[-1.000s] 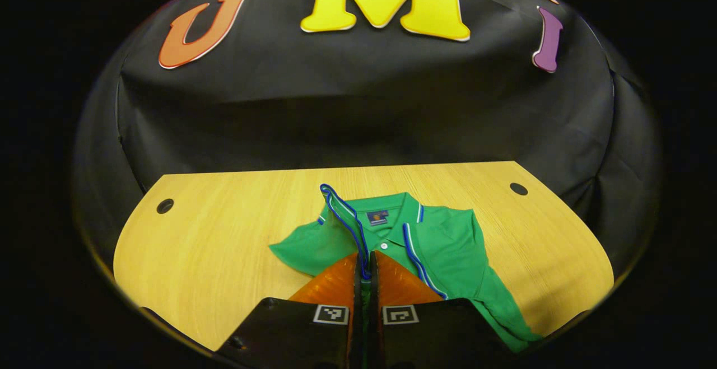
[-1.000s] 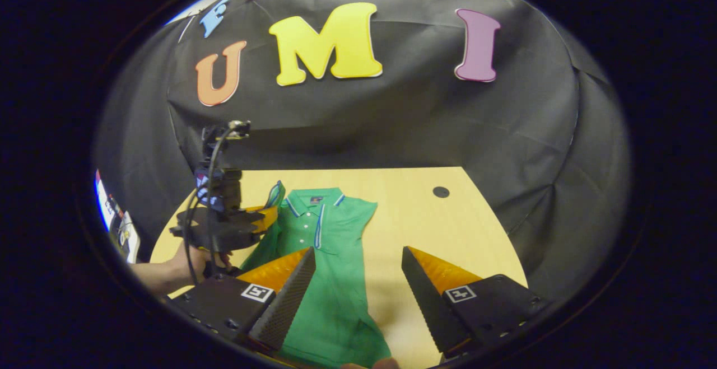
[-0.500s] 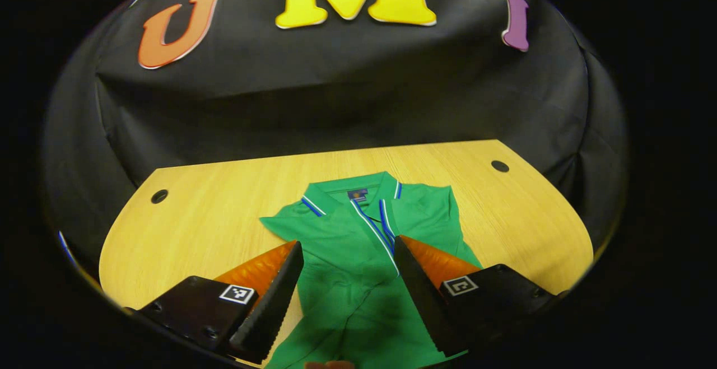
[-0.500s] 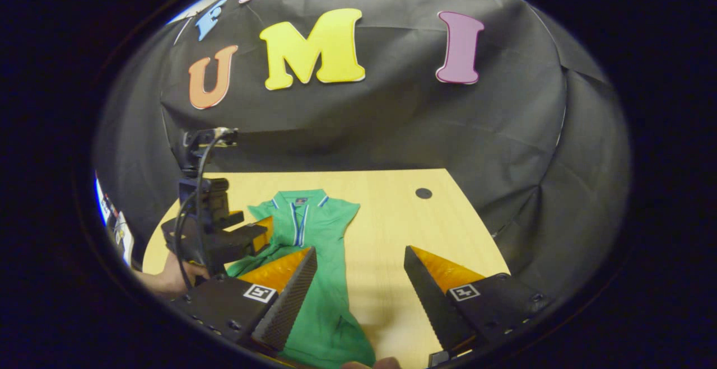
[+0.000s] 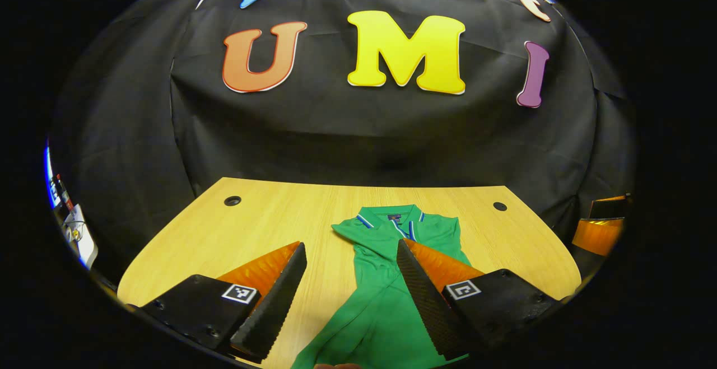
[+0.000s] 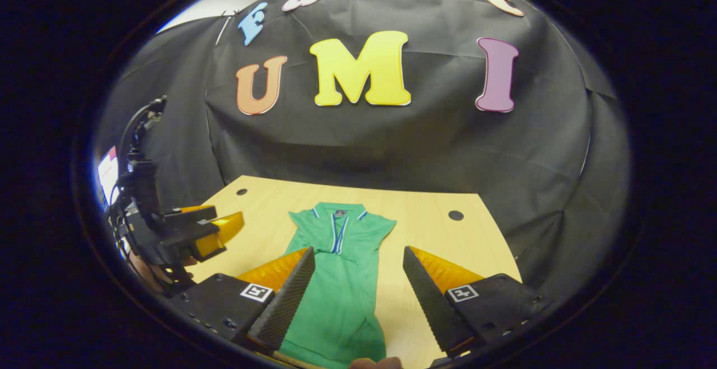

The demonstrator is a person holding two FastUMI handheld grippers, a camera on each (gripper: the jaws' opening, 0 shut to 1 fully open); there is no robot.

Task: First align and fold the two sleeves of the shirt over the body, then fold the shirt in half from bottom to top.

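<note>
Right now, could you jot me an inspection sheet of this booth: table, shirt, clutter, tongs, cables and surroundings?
Surface: wooden table with round holes near its far corners.
Job's things: green shirt lies flat, collar toward the wall, left sleeve folded over the body; right sleeve sticks out unfolded.
Clutter: nothing seen on the table.
Grippers: left tongs open above the shirt, holding nothing; right tongs open, holding nothing.
Cables: black cable loops off the left tongs' handle.
Surroundings: black cloth wall behind the table; bright equipment at the left edge, too small to identify.
</note>
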